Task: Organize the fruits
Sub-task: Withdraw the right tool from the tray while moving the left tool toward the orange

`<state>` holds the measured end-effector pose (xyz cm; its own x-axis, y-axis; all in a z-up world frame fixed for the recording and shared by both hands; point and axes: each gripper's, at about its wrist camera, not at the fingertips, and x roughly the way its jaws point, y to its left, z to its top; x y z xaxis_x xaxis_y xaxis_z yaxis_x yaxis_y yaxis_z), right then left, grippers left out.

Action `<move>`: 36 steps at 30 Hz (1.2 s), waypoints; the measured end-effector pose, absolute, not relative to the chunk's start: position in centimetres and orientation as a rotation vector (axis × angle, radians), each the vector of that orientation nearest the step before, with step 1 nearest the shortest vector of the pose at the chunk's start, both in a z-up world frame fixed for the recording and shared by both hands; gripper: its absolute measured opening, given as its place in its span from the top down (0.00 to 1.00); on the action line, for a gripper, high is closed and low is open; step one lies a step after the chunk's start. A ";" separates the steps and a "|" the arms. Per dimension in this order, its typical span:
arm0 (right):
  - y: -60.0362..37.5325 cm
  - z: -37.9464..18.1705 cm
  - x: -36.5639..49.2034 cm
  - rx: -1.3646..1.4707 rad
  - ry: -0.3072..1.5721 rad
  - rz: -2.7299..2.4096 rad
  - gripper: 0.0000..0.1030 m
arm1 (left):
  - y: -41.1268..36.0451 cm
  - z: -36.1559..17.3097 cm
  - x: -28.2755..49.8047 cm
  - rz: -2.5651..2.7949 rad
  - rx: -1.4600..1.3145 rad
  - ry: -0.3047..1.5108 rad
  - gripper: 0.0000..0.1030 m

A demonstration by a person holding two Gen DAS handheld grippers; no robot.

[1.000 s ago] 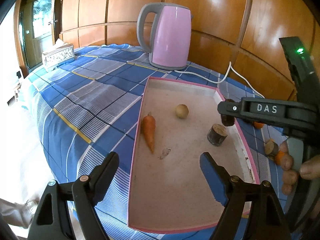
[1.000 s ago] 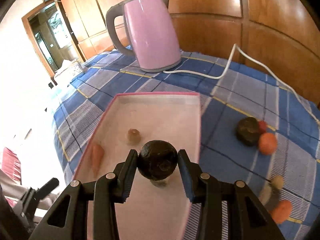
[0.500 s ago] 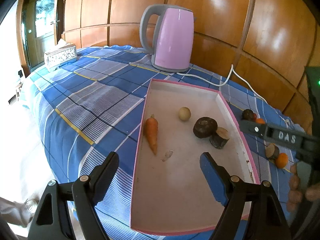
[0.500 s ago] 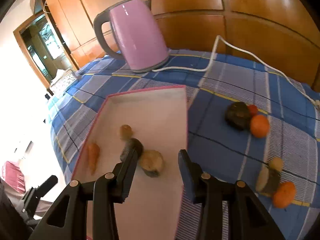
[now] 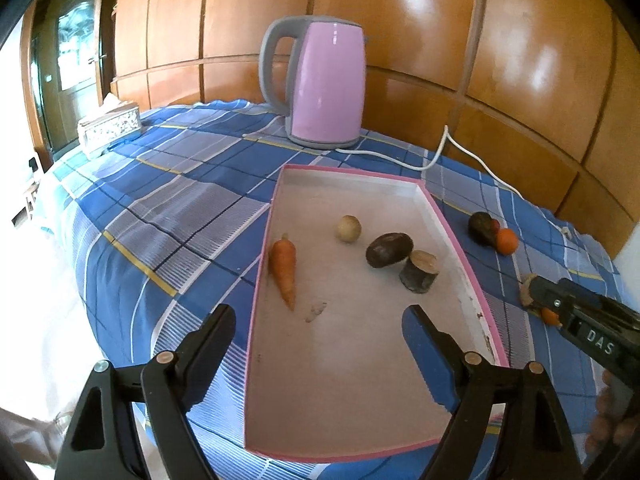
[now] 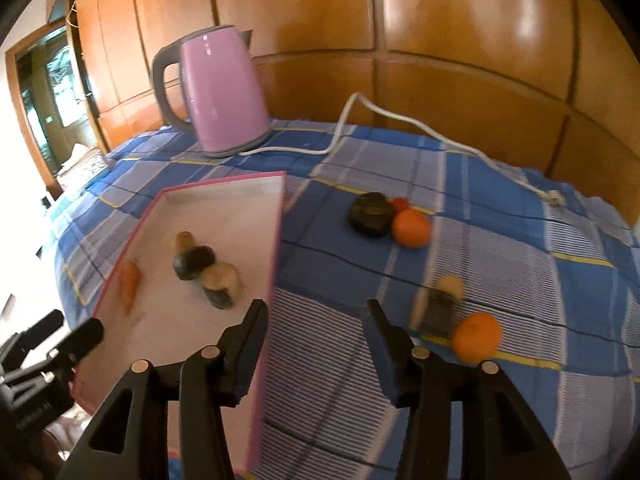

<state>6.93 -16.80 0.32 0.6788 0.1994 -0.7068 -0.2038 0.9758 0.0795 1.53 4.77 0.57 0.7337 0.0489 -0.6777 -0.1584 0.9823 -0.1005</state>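
Far left on the blue checked tabletop (image 5: 192, 184): tissue box (image 5: 109, 129). Far middle: pink kettle (image 5: 326, 82) with white cord (image 6: 400, 120). Inside pink-rimmed tray (image 5: 452, 236), left to right: carrot (image 5: 285, 266), pale round fruit (image 5: 348, 229), dark fruit (image 5: 389, 249) touching cut stub (image 5: 419, 271). Right of tray on cloth: dark fruit (image 6: 370, 214) beside orange (image 6: 411, 228); nearer, cut piece (image 6: 438, 304) and second orange (image 6: 476, 336). Left gripper (image 5: 318, 334) spread wide, empty, over near end of tray. Right gripper (image 6: 316, 334) just been opening, nothing between jaws, over cloth right of tray edge.
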 end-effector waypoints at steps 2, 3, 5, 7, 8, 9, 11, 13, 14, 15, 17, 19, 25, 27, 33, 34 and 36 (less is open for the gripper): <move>-17.5 0.5 6.2 -0.017 0.774 0.195 0.50 | 4.4 0.6 1.5 0.108 -0.145 0.738 0.17; -18.0 0.5 5.8 -0.020 0.767 0.179 0.50 | 4.3 0.6 1.4 0.104 -0.139 0.740 0.17; -18.7 0.5 5.4 -0.019 0.759 0.156 0.50 | 3.9 0.5 1.4 0.092 -0.131 0.743 0.17; -19.4 0.4 4.8 -0.021 0.753 0.132 0.49 | 3.4 0.5 1.3 0.083 -0.120 0.743 0.17; -19.7 0.4 4.7 -0.022 0.753 0.122 0.49 | 3.2 0.6 1.3 0.078 -0.113 0.743 0.17; -20.0 0.4 4.5 -0.019 0.751 0.113 0.49 | 2.9 0.6 1.2 0.073 -0.103 0.743 0.17; -20.7 0.3 4.2 -0.017 0.748 0.092 0.49 | 2.5 0.6 1.2 0.061 -0.100 0.743 0.17; -21.5 0.2 3.9 -0.008 0.744 0.067 0.49 | 1.9 0.6 1.3 0.043 -0.085 0.747 0.17; -22.1 0.2 3.8 -0.001 0.743 0.047 0.49 | 1.6 0.7 1.3 0.036 -0.076 0.743 0.17; -22.6 0.2 3.7 0.004 0.740 0.022 0.49 | 1.2 0.7 1.2 0.027 -0.066 0.740 0.17; -24.2 0.3 3.4 0.032 0.729 -0.036 0.49 | 0.5 0.7 1.3 0.008 -0.051 0.742 0.17; -26.0 0.0 3.1 0.058 0.734 -0.086 0.49 | -0.1 0.6 1.3 -0.009 -0.043 0.749 0.17; -30.4 -1.4 2.3 0.118 0.768 -0.212 0.49 | -1.6 0.5 1.0 -0.057 -0.008 0.750 0.17; -31.7 -2.0 2.2 0.143 0.779 -0.242 0.49 | -1.9 0.5 1.0 -0.068 -0.006 0.755 0.17; -33.9 -3.3 1.7 0.168 0.799 -0.298 0.49 | -4.1 1.1 1.4 -0.140 0.032 0.756 0.17; -34.0 -3.3 1.6 0.165 0.798 -0.301 0.49 | -4.7 1.3 1.6 -0.158 0.041 0.760 0.17; -34.3 -3.5 1.3 0.162 0.800 -0.308 0.49 | -5.6 1.4 2.0 -0.192 0.049 0.771 0.17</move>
